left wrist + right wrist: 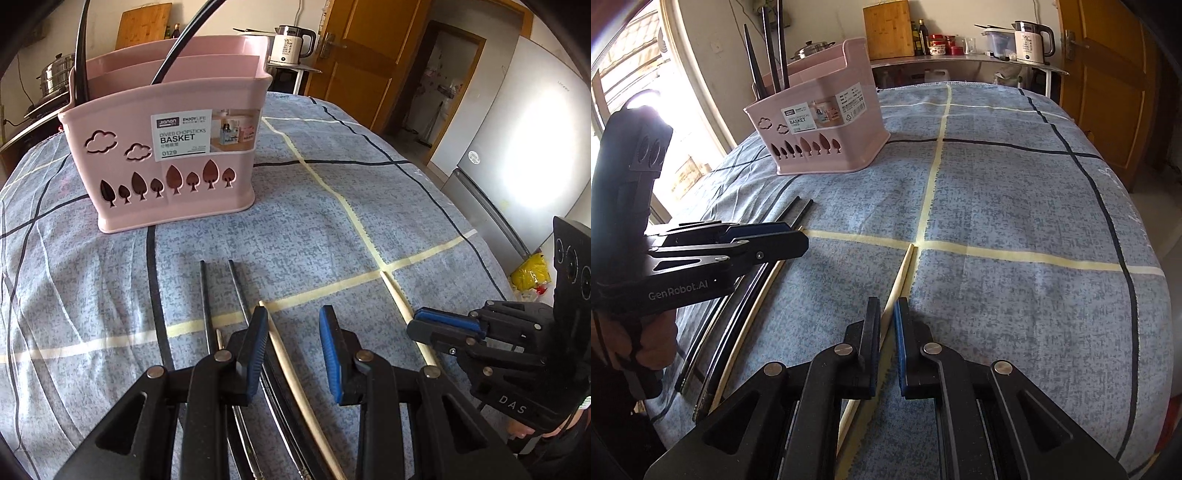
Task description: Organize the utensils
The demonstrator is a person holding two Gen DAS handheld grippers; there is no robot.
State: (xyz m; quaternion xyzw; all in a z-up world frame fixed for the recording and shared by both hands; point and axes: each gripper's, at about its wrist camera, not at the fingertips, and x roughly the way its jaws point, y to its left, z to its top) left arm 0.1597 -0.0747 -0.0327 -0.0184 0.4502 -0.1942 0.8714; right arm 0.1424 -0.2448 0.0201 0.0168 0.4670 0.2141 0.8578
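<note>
The right gripper (886, 314) pinched one wooden chopstick (899, 273) on the cloth (1015, 192) — ready to lift it toward the pink basket (820, 147); the left gripper (293, 325) straddled another chopstick (284, 354), open.

Under the left gripper's fingers (255, 350), the near ends of the pale wooden chopstick (284, 354) and the slim black chopsticks (205, 295) are running out of sight. Between the right gripper's fingers (873, 332), the second pale wooden chopstick (899, 273) is disappearing; whether they are touching it is unclear.
</note>
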